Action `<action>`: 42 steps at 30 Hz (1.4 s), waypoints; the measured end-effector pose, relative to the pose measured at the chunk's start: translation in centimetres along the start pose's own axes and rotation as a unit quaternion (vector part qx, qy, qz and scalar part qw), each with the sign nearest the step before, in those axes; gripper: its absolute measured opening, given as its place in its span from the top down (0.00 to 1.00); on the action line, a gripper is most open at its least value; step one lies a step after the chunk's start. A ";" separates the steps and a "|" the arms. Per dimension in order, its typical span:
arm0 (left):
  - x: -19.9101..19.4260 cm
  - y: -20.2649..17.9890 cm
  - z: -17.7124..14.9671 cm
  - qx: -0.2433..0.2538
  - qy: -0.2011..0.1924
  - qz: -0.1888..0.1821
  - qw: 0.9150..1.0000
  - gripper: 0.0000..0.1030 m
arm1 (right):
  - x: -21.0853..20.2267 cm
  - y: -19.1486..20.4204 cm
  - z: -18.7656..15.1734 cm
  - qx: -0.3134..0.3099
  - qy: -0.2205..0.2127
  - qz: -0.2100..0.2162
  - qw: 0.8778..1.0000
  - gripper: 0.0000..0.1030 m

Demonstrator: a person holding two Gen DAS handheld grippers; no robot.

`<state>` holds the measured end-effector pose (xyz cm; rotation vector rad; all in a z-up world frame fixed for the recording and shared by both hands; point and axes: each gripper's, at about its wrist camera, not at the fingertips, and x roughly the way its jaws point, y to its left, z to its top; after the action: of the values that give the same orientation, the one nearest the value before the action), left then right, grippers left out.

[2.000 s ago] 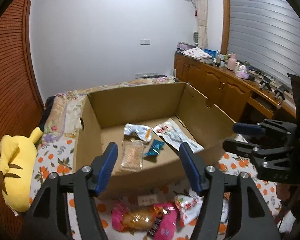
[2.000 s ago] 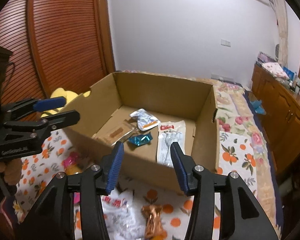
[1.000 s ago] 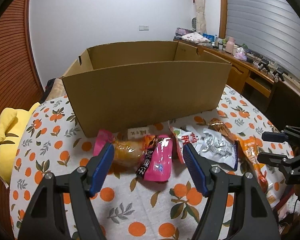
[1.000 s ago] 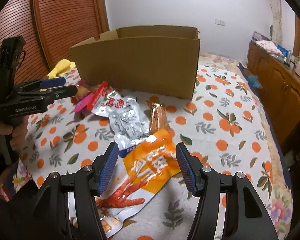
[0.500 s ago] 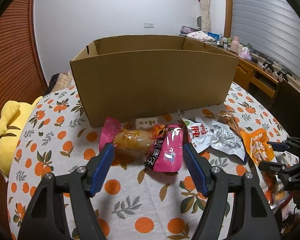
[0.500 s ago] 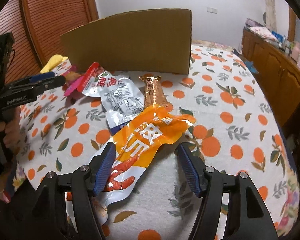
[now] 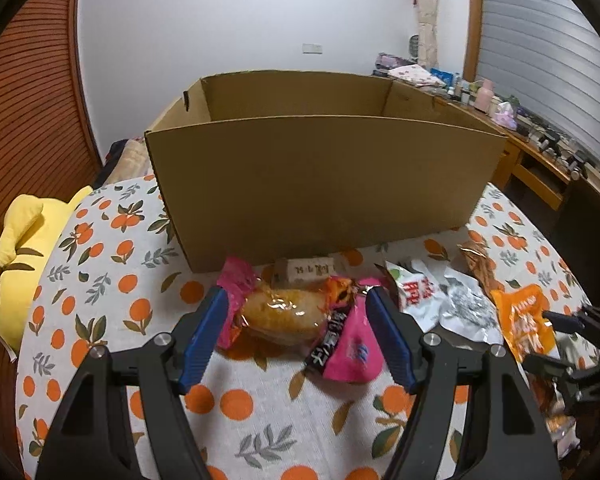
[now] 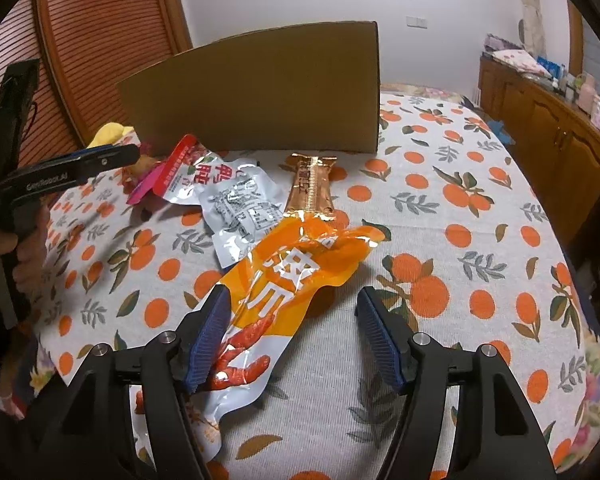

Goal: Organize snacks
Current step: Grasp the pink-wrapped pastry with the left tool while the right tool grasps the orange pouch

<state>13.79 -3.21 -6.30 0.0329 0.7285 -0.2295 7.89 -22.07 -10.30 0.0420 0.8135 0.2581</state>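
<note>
An open cardboard box stands on the orange-print tablecloth; it also shows in the right wrist view. My left gripper is open, low over the cloth, its fingers either side of a clear-wrapped bun and a pink packet. My right gripper is open, its left finger over an orange crayfish pouch. A silver-white pouch and a gold bar lie between the pouch and the box.
A yellow plush toy lies at the table's left edge. A small label card lies by the box front. A wooden sideboard with clutter runs along the right wall. The table edge drops off on the right.
Both grippers have dropped from above the box to the snacks in front of it. The left has closed in on the bun, the right on the orange pouch.
</note>
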 end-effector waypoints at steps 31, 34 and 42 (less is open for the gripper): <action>3.3 2.1 -0.8 -0.071 0.066 -0.011 0.995 0.29 | -0.2 0.0 -0.7 -0.007 -0.025 0.004 1.000 0.33; 3.6 1.9 -0.4 -0.077 0.069 -0.010 0.995 0.29 | -0.2 -0.1 -0.7 -0.006 -0.025 0.004 1.000 0.33; 4.2 2.1 -0.5 -0.081 0.075 0.004 0.994 0.47 | -0.2 -0.1 -0.7 -0.007 -0.023 0.003 1.000 0.34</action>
<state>16.97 -1.96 -9.55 -0.1022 0.8939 -0.1604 7.26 -22.29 -10.64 0.0362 0.7664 0.2678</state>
